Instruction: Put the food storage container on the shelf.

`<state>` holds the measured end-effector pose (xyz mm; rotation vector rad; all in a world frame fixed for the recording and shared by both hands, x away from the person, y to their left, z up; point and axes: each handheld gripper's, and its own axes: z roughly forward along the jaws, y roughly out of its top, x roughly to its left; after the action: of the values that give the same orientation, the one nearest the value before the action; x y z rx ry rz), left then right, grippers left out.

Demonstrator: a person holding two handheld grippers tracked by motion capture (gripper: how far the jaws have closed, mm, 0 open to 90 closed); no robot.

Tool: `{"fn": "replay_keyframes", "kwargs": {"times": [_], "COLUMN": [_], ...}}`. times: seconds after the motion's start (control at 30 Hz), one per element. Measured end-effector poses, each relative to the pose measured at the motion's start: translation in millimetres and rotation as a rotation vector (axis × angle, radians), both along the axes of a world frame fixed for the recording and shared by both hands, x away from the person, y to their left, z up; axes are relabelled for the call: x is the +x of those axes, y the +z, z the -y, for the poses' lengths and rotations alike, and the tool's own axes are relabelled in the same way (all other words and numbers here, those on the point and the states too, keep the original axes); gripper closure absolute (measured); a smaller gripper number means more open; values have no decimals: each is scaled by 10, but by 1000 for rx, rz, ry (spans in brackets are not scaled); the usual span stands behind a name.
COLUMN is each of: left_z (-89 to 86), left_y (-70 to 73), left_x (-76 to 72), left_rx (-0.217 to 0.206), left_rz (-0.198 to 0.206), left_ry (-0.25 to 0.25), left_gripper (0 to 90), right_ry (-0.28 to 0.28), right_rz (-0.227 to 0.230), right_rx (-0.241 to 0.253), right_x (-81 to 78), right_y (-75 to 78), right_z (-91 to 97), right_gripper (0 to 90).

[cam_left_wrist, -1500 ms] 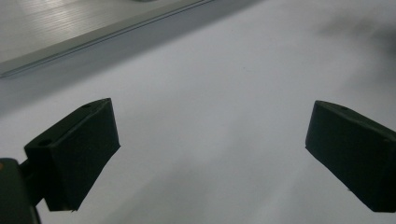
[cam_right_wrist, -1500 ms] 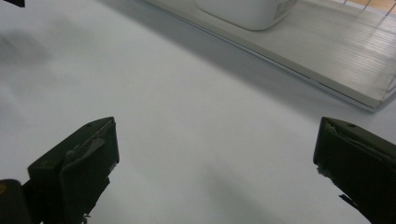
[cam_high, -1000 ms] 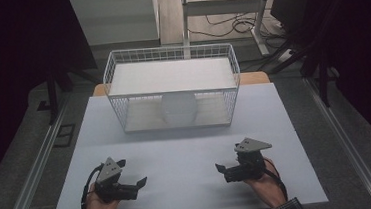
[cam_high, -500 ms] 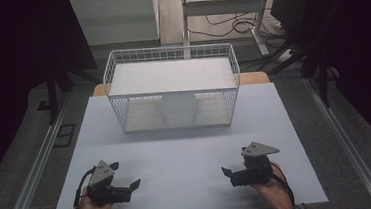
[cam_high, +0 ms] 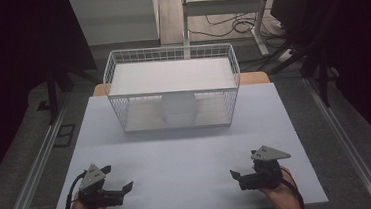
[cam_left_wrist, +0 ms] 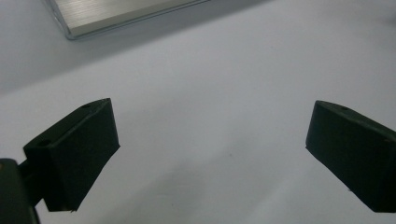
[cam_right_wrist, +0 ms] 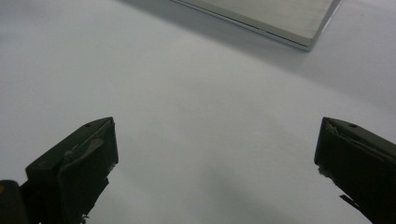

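- My left gripper [cam_high: 122, 187] sits low at the near-left corner of the white table [cam_high: 187, 149], jaws spread wide with nothing between them; in the left gripper view, bare tabletop lies between the 2 black pads [cam_left_wrist: 77, 154].
- My right gripper [cam_high: 235, 175] mirrors it at the near-right corner — jaws equally wide apart and empty, with bare tabletop between them in the right gripper view as well.
- The thing nearest my tools is the white wire basket [cam_high: 172, 88], standing square at the far edge of the table, centred between its left and right edges and well apart from both grippers.
- Inside it, behind the front mesh, sits a pale rounded object [cam_high: 178, 108], roughly in the middle of the basket floor (too washed out through the wires for me to say what it is).
- A light flat panel appears to lie across the basket's upper part, so I cannot tell whether the top is open for reaching in.
- As I judge it, the step in hand is the approach: both tools are at rest, and the work lies at the far edge.
- To do it well I would keep the jaws open, lift clear of the tabletop before moving forward, and bring the 2 grippers in symmetrically — 1 toward each short end of the basket.
- I would watch the trailing cables near the table's near edge so they do not snag as my hands travel.
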<state>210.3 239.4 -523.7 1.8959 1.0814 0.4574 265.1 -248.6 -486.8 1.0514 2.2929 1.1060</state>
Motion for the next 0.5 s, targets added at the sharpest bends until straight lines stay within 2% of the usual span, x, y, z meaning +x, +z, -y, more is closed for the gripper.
{"fn": "replay_keyframes", "kwargs": {"times": [0.5], "left_z": [-150], "left_y": [-6], "left_x": [-101], "left_rx": [-3], "left_rz": [4], "left_ry": [40], "left_gripper": [19], "right_ry": [-51], "right_rz": [7], "right_rx": [-7], "right_x": [-113], "right_y": [-2], "right_z": [250], "right_gripper": [0]}}
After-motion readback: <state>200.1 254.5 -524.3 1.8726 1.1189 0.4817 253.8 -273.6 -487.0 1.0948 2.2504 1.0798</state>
